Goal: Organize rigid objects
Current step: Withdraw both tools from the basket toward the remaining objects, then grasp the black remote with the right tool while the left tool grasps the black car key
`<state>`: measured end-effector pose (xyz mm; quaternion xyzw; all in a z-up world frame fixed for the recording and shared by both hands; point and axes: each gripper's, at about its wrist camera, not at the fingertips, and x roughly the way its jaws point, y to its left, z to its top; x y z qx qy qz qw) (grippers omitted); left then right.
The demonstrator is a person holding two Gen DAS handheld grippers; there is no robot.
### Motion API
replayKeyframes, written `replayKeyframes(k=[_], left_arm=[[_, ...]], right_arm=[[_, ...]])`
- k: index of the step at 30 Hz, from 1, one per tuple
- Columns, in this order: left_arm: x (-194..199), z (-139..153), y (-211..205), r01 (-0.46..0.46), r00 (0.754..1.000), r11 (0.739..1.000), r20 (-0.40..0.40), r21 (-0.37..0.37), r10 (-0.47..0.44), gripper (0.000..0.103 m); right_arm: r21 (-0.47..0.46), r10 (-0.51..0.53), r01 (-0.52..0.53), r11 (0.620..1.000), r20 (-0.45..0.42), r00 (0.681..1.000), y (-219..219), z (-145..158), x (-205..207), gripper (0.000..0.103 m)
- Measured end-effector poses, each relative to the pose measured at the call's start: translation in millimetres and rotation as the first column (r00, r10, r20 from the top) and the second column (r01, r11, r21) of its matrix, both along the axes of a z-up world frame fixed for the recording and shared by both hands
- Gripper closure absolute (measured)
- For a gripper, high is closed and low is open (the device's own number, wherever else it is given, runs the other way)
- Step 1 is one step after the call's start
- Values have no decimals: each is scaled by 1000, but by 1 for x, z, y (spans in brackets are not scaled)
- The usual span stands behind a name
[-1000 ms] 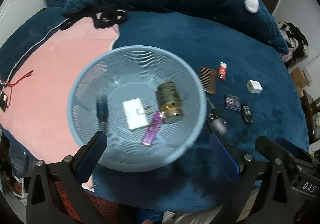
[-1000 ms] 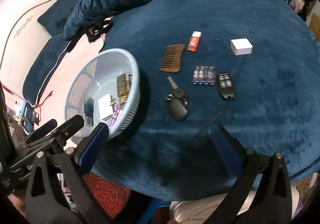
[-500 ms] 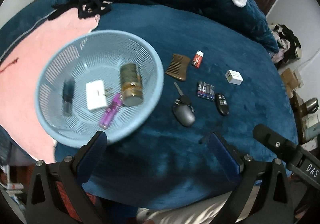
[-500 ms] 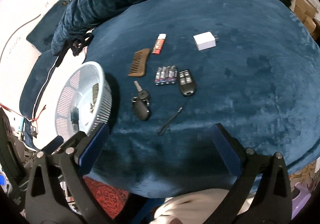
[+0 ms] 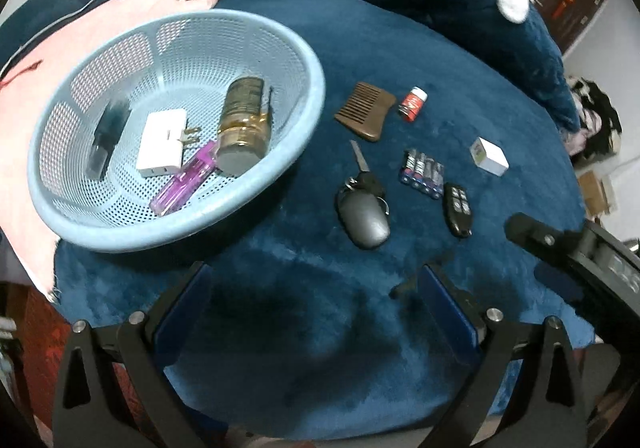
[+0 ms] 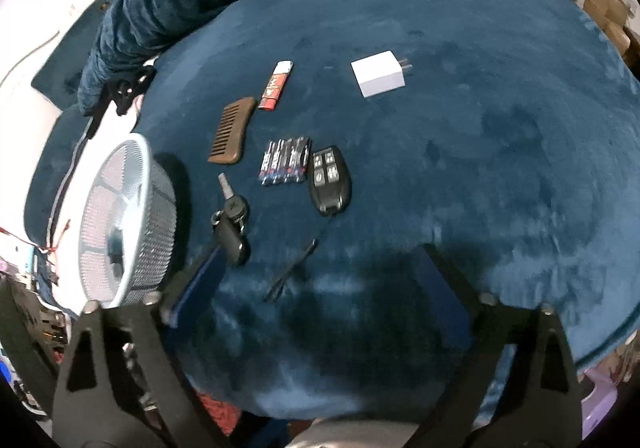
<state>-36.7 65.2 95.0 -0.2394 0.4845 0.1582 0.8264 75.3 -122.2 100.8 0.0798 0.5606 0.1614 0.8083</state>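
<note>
1. The left gripper (image 5: 314, 290) hangs above the blue plush bed cover (image 5: 400, 48) with its jaws wide and nothing between them.
2. The right gripper (image 6: 316, 272) also has its jaws spread wide and empty; its left blue pad overlaps the lower end of the car key with grey fob (image 6: 232, 224) in that view, and I cannot tell whether they touch.
3. A light blue perforated basket (image 5: 280, 176) sits at the left of the cover, partly over a pink sheet (image 5: 80, 36).
4. Inside it lie a brown jar on its side (image 5: 242, 124), a white plug adapter (image 5: 162, 142), a purple lighter (image 5: 186, 178) and a dark object (image 5: 108, 136) too blurred to name.
5. From the right wrist the basket is seen edge-on, so its contents are almost entirely hidden.
6. Loose on the cover: a wooden comb (image 6: 232, 130), a red lighter (image 6: 276, 86), a pack of batteries (image 6: 286, 162), a black remote fob (image 6: 330, 180) just beside the batteries, and a white charger cube (image 6: 378, 74) well apart.
7. A thin dark clip-like item (image 6: 290, 272) lies between the right jaws, hard to identify.
</note>
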Motion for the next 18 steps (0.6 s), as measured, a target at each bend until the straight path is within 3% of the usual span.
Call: replayKeyframes(k=[7,10,14,18], left_arm=[[9,-9,13,-55,998,998,20,-24,56,2],[14,-16,12,-55,998,998,6,-26,55,3],[21,-25,8,-49,999,998,-9,-31,49,5],[32,-31,4,-61,998,998,-8,-34,61,9]], right_arm=[[-139,61,-57,989,27,998,36,-30,30,40],[-163,67,-65,984,1,998,43,-46,35,46],[-213,84,-80,974,12,996,46,-52,43,47],[-199,60,-69,978,-50,997,41,-69,55,65]])
